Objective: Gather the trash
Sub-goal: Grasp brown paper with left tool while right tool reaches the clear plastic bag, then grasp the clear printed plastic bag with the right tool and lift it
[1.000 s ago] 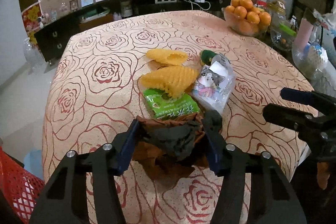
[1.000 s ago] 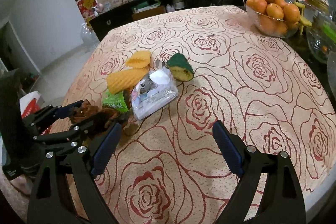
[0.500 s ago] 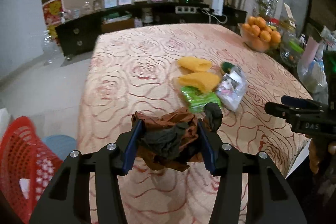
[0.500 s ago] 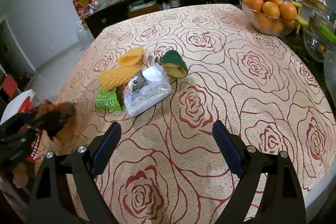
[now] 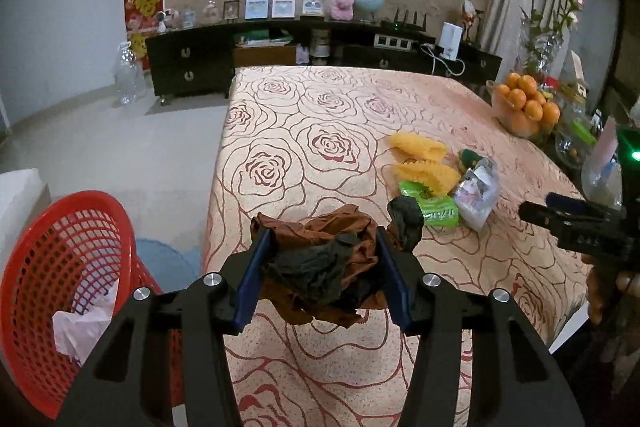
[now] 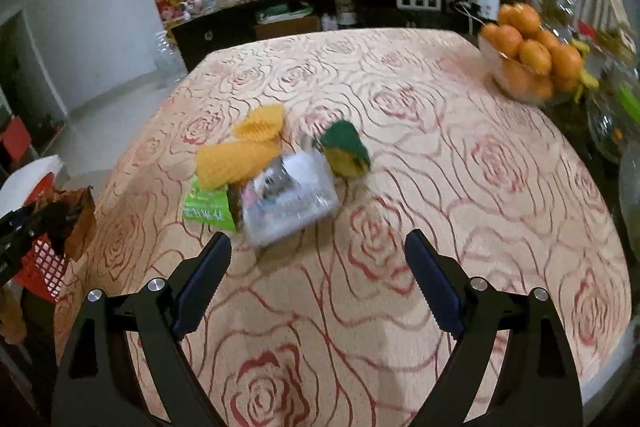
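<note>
My left gripper (image 5: pixel 322 273) is shut on a crumpled brown and black wrapper (image 5: pixel 324 267), held in the air over the table's left edge. A red mesh basket (image 5: pixel 60 267) with white paper in it stands on the floor at the lower left. On the rose-patterned tablecloth (image 5: pixel 304 131) lie two yellow foam nets (image 5: pixel 424 173), a green packet (image 5: pixel 434 209), a clear plastic bag (image 5: pixel 476 193) and a green-topped piece (image 6: pixel 346 151). My right gripper (image 6: pixel 318 287) hangs open above the cloth, nothing between its fingers. The right wrist view shows the brown wrapper (image 6: pixel 78 215) at its left edge.
A glass bowl of oranges (image 5: pixel 528 107) stands at the table's right side, beside jars and a vase with flowers (image 5: pixel 548 39). A dark sideboard (image 5: pixel 280 55) with frames and ornaments runs along the far wall. Bare floor (image 5: pixel 100 143) lies left of the table.
My left gripper has lifted the brown wrapper off the table and carried it back and left toward the table edge; the red basket has come into view. The right gripper stayed nearly still.
</note>
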The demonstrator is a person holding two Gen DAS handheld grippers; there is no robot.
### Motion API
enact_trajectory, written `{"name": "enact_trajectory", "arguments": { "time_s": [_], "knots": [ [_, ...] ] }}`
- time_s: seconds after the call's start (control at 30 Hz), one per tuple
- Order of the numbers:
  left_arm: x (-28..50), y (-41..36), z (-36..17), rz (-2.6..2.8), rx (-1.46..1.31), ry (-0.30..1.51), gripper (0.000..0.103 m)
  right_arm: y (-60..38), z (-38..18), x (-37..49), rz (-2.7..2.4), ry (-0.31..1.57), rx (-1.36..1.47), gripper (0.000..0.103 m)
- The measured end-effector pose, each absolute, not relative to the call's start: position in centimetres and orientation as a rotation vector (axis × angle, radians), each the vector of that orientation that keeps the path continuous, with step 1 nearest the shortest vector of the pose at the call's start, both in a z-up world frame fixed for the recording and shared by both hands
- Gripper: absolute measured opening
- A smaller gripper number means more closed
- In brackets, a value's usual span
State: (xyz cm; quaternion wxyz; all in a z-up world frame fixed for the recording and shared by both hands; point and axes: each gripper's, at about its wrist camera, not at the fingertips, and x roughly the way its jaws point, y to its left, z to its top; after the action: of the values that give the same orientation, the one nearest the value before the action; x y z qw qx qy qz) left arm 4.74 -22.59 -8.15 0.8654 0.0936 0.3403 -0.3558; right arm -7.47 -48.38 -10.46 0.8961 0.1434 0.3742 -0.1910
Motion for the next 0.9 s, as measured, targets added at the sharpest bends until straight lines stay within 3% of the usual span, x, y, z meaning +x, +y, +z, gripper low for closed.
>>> {"name": "enact_trajectory", "arguments": {
  "time_s": [0.4,0.57,0.67,0.9],
  "knots": [
    [4.6,-22.3,-8.2,-0.736,0.205,0.699,0.050,-48.8,-12.5,-0.8,-0.312,0.852,0.152,0.083],
    [4.7,-22.3,-8.2,-0.732,0.201,0.700,0.050,-48.8,-14.0,0.1,-0.298,0.904,0.135,0.074],
    [4.8,-22.3,-8.2,-0.726,0.202,0.702,0.050,-48.8,-14.3,0.2,-0.268,0.922,0.161,0.059],
    [5.1,-22.5,-8.4,-0.714,0.201,0.714,0.050,-48.6,-14.2,-1.3,-0.234,0.915,0.229,0.055]
  ]
}}
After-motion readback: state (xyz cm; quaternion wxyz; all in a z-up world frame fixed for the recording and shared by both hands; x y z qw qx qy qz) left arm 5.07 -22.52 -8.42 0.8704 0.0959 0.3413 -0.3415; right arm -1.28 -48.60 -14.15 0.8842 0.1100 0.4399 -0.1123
